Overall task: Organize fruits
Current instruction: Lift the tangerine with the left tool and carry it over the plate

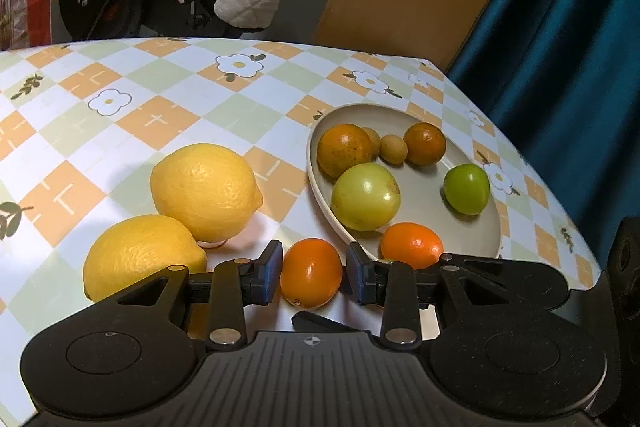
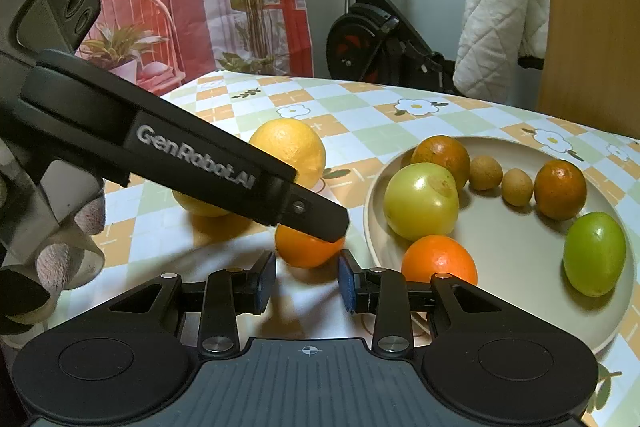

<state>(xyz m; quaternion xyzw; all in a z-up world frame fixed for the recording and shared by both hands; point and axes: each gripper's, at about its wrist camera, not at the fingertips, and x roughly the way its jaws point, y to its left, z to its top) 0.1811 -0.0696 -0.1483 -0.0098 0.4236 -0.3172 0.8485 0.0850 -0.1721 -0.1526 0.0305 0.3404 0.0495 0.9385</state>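
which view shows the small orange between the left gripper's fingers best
The left wrist view: the small orange sits whole between the left gripper pads. In the right wrist view that gripper's finger covers its top, leaving only the lower part.

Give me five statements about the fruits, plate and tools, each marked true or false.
1. The left tool straddles a small orange on the table. True.
2. Both lemons lie in the plate. False: they lie on the tablecloth.
3. The right tool grips a fruit. False: it is open, holding nothing.
4. Two green fruits are in the plate. True.
5. The plate holds one orange fruit. False: three.
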